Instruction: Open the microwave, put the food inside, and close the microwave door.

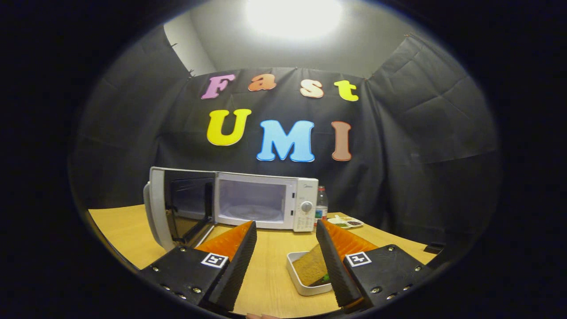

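One white tray (305,283) of food lies on the wooden counter (270,266), close in front of the camera and well short of the microwave. It sits between the two fingers of the tongs (285,261), close against the inner side of the right finger, which hides its right part. The tray looks roughly rectangular with rounded corners, its long axis running away toward the microwave; a brown slab of food fills it, with a bit of green at the near end.

The tongs are spread wide, nothing clamped; the left finger stands well apart from the tray.

Beyond the fingers, toward the far edge of the counter, stands one white microwave (266,201). Its door (177,208) is swung fully out to the left, its inner face turned toward the cavity. The cavity faces the camera, with the glass turntable visible inside. The stretch of counter between tray and cavity is bare wood.

Just beside the microwave's right side stands one plastic bottle (321,204), upright. Near it, further right, lies one small white dish (345,221) with several bits of food.
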A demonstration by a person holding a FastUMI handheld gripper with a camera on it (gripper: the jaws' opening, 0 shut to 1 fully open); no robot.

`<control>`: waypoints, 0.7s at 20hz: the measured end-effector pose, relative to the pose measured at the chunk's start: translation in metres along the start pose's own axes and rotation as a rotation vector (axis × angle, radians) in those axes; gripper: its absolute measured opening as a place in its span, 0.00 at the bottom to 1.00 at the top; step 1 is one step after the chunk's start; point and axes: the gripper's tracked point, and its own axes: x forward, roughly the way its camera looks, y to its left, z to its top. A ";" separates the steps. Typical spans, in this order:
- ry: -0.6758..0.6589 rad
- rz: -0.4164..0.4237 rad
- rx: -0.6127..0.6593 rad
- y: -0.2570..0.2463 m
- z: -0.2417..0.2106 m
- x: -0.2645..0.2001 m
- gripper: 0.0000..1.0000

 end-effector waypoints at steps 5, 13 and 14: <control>0.078 -0.104 0.070 -0.066 -0.037 0.012 0.81; 0.265 -0.040 0.366 -0.079 -0.111 0.039 0.82; 0.279 -0.005 0.426 -0.074 -0.112 0.038 0.84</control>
